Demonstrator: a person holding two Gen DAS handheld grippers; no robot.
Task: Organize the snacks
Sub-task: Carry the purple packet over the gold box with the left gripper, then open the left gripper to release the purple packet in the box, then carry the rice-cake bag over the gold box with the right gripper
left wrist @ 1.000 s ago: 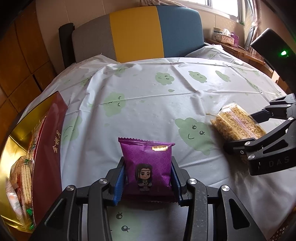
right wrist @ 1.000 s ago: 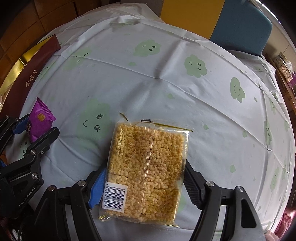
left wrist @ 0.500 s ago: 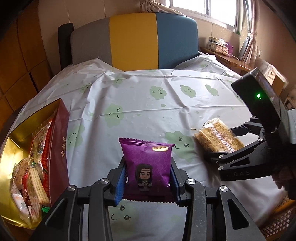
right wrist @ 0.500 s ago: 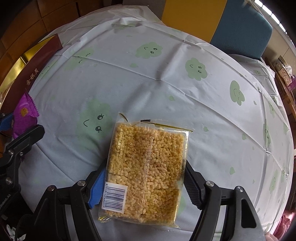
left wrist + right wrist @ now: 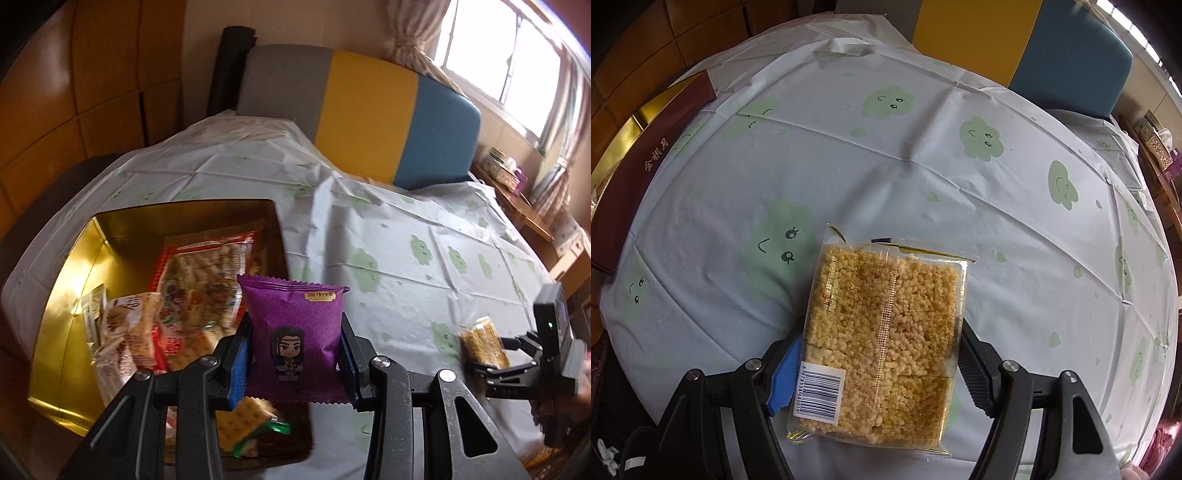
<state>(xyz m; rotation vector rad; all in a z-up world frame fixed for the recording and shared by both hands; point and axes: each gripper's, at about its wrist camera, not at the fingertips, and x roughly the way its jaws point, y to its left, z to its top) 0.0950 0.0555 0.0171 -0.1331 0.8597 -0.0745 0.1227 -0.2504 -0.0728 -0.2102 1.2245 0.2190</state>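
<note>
My left gripper [image 5: 293, 350] is shut on a purple snack packet [image 5: 293, 325] with a cartoon figure, held above the right edge of a gold-lined box [image 5: 70, 280] that holds several snack packs [image 5: 199, 280]. My right gripper [image 5: 881, 354] is shut on a clear pack of puffed rice cake [image 5: 886, 332] with a barcode label, held over the tablecloth. In the left wrist view the right gripper [image 5: 517, 350] and its rice cake pack [image 5: 480, 345] show at the far right. The box's dark red outer wall [image 5: 646, 170] shows at the left of the right wrist view.
A round table carries a white cloth [image 5: 923, 147] with green cloud faces. A grey, yellow and blue seat back [image 5: 369, 122] stands behind it. A wooden side shelf [image 5: 517, 192] with boxes sits under the window at right.
My left gripper has lifted and swung left with the purple packet, from over the cloth to over the box. The right gripper has kept its hold on the rice cake pack, nearly still.
</note>
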